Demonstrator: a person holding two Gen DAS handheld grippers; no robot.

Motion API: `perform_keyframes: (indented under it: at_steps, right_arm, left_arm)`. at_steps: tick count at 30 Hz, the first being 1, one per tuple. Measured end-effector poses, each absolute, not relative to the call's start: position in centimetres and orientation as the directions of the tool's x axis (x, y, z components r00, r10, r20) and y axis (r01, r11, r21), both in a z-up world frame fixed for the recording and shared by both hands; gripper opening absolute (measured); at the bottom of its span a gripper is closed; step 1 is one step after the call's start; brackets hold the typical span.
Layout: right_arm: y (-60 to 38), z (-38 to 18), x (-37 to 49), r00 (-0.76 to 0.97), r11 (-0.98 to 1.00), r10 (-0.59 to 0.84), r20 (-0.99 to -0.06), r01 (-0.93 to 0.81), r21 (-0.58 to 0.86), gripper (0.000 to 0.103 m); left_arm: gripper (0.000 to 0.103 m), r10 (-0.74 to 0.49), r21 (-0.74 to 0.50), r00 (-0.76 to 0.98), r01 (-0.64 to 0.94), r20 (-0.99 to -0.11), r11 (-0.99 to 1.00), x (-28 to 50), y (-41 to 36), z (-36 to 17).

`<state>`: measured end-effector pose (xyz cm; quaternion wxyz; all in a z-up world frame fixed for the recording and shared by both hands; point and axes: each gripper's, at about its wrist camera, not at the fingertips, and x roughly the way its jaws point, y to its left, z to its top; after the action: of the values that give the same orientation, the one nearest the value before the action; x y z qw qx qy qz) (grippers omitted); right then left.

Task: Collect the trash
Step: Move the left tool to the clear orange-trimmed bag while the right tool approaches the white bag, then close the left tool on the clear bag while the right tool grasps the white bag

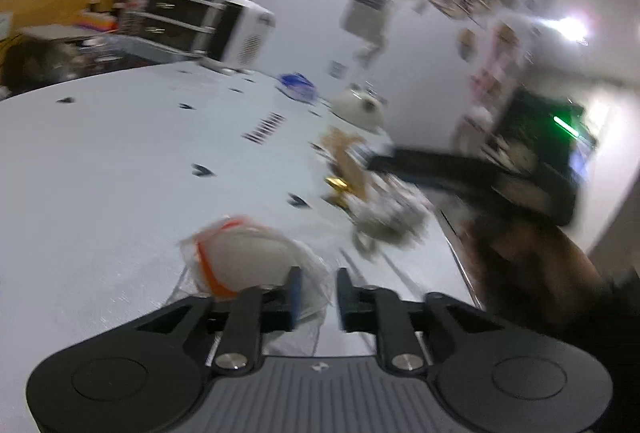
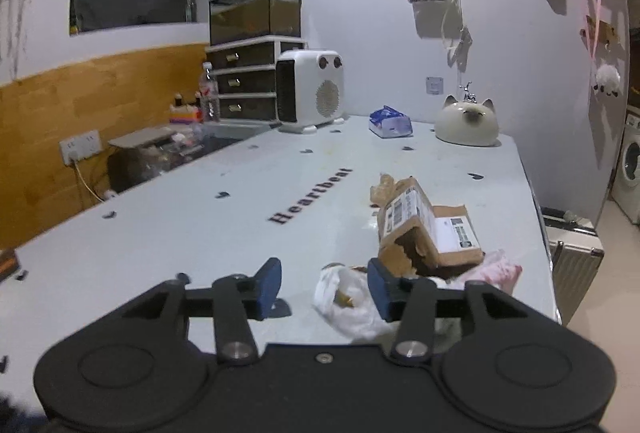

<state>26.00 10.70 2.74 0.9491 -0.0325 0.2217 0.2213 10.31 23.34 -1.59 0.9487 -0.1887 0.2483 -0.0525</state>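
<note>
The left wrist view is blurred. My left gripper (image 1: 316, 293) is open low over the white table (image 1: 120, 161), with a clear plastic wrapper with an orange stripe (image 1: 244, 257) just ahead of its left finger and partly between the fingers. Further right lies a heap of trash: crumpled foil (image 1: 388, 213) and torn cardboard (image 1: 346, 157). My right gripper (image 2: 324, 289) is open above the table, and a crumpled white plastic bag (image 2: 348, 297) lies between its fingers, near the right one. A torn cardboard box with labels (image 2: 424, 229) and pink wrapping (image 2: 500, 269) lie just beyond.
A white heater (image 2: 312, 93), a blue tissue pack (image 2: 390, 123) and a white cat-shaped ornament (image 2: 466, 125) stand at the table's far end. A drawer unit (image 2: 248, 81) stands behind it. The table's right edge drops to a suitcase (image 2: 572, 265). The other gripper (image 1: 472, 173) shows dark at right.
</note>
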Motion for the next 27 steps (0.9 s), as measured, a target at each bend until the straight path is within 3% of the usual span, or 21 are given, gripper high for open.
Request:
perform_keyframes:
  at_steps: [2, 3, 8, 14, 22, 27]
  right_arm:
    - [11.1, 2.5, 26.6, 0.790, 0.893, 0.409, -0.457, -0.450, 0.022, 0.024]
    - [11.1, 2.4, 26.7, 0.777, 0.887, 0.419, -0.470, -0.462, 0.027, 0.007]
    - [9.6, 2.2, 24.8, 0.750, 0.861, 0.465, -0.470, -0.506, 0.045, 0.004]
    - [5.9, 2.3, 21.3, 0.734, 0.849, 0.509, -0.449, -0.515, 0.121, 0.002]
    - [1.2, 3.0, 17.2, 0.728, 0.844, 0.529, -0.437, -0.505, 0.181, 0.003]
    - [1.7, 3.1, 17.8, 0.735, 0.853, 0.513, -0.443, -0.495, 0.167, 0.018]
  left_arm:
    - [0.044, -0.190, -0.332, 0.864, 0.027, -0.467, 0.943, 9.8, 22.5, -1.5]
    - [0.049, -0.175, -0.304, 0.865, 0.028, -0.470, 0.952, 9.5, 22.3, -1.4]
    - [0.064, -0.101, -0.186, 0.874, 0.013, -0.475, 0.983, 8.4, 22.9, -1.3]
    - [0.065, 0.012, -0.002, 0.875, -0.015, -0.484, 1.000, 9.2, 25.0, -1.7]
    - [0.065, 0.039, 0.150, 0.871, 0.041, -0.491, 0.988, 12.1, 25.6, -2.3]
    - [0.058, -0.005, 0.163, 0.874, 0.096, -0.486, 0.982, 13.4, 24.9, -2.8]
